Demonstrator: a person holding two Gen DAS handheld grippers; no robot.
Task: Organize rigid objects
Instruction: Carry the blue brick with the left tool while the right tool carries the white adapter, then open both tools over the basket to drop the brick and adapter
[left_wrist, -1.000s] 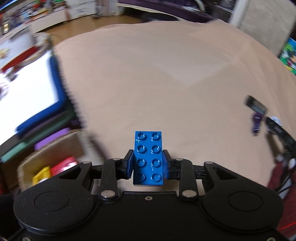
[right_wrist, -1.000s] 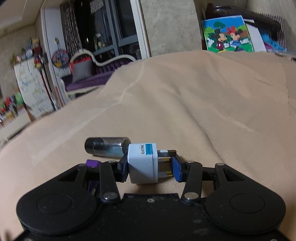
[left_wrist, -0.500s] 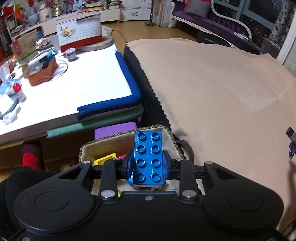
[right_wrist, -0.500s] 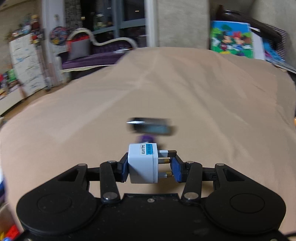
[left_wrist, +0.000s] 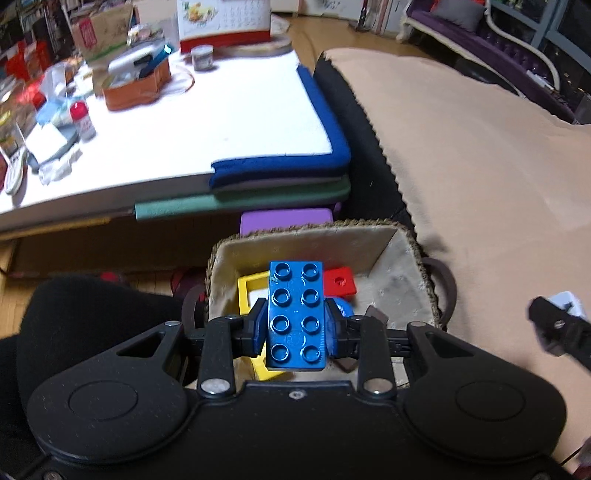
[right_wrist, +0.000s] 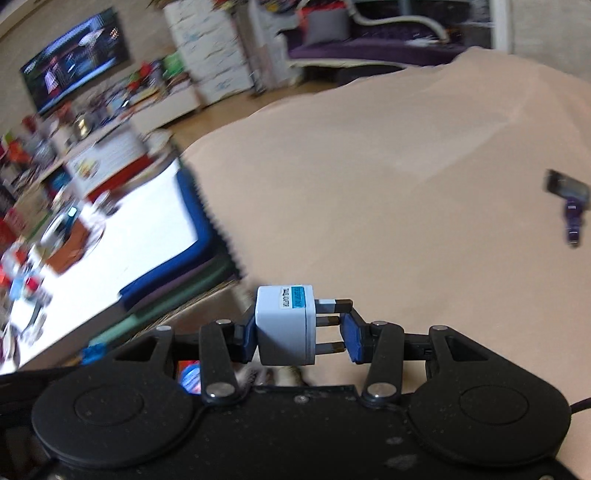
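Observation:
My left gripper (left_wrist: 295, 328) is shut on a blue studded brick (left_wrist: 295, 314), which hangs over a woven basket (left_wrist: 402, 232) lined with beige cloth. Inside the basket lie a yellow frame piece (left_wrist: 245, 291) and a red block (left_wrist: 341, 280). My right gripper (right_wrist: 301, 332) is shut on a white plug adapter (right_wrist: 284, 325) with its metal prongs pointing right, above the beige cover. The right gripper's tip with the adapter (left_wrist: 565, 304) shows at the right edge of the left wrist view. A dark cylinder (right_wrist: 567, 186) and a purple object (right_wrist: 572, 218) lie on the cover at the far right.
The beige cover (left_wrist: 480, 147) spreads to the right of the basket. A low white table (left_wrist: 221, 129) with a blue and green padded edge stands behind it, crowded with a calendar, an orange box and bottles. A purple block (left_wrist: 288, 219) sits behind the basket, a black cushion (left_wrist: 92, 314) to the left.
My left gripper has carried the blue brick leftward off the cover to above the basket. My right gripper has swung left with the adapter, away from the cylinder and purple object.

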